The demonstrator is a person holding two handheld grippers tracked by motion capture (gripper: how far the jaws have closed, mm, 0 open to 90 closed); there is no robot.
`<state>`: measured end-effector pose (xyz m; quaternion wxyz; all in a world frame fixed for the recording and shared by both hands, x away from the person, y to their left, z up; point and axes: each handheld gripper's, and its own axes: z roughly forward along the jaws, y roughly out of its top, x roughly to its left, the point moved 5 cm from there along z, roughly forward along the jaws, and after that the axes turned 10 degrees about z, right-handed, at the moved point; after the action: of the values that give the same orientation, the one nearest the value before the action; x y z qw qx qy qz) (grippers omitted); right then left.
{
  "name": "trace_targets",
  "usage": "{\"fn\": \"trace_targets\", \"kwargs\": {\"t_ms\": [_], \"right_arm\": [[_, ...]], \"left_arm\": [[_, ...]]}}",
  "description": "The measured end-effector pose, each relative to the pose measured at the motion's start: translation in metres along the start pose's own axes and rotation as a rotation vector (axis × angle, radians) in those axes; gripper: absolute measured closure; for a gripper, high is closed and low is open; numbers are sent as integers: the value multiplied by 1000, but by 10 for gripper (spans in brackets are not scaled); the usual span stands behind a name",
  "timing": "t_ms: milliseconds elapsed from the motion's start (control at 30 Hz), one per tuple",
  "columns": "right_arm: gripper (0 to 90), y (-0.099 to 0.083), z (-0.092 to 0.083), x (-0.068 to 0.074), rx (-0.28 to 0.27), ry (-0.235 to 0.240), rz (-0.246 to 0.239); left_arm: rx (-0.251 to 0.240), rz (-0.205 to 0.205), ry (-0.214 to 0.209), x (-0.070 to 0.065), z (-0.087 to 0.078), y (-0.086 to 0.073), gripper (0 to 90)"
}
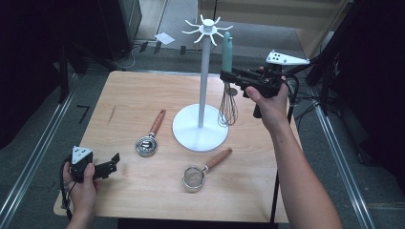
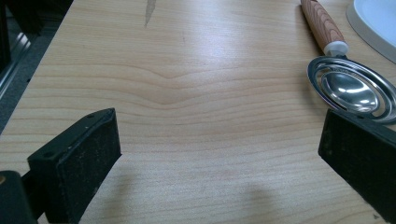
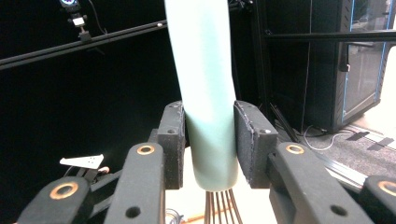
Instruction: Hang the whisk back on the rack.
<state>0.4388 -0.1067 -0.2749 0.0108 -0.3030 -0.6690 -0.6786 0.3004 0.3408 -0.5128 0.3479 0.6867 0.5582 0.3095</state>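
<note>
Where smooth handle (image 3: 205, 93) tapers: wire whisk (image 1: 228, 109).

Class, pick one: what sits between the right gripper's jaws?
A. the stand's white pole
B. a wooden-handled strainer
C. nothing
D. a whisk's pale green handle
D: in the right gripper view the whisk's pale green handle stands between the right gripper's pads, wires below.
</note>
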Motion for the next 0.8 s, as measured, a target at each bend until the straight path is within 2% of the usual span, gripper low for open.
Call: {"fn": "trace_targets", "kwargs": {"t_ms": [633,800], "right_arm": [[645,-4,-8,-1,-29,-38,-15],[654,-4,-10,4,-38,-49,-32]], "left_arm": [[-2,1,3,-1,0,0,0],[-2,2,3,-1,0,0,0]]}}
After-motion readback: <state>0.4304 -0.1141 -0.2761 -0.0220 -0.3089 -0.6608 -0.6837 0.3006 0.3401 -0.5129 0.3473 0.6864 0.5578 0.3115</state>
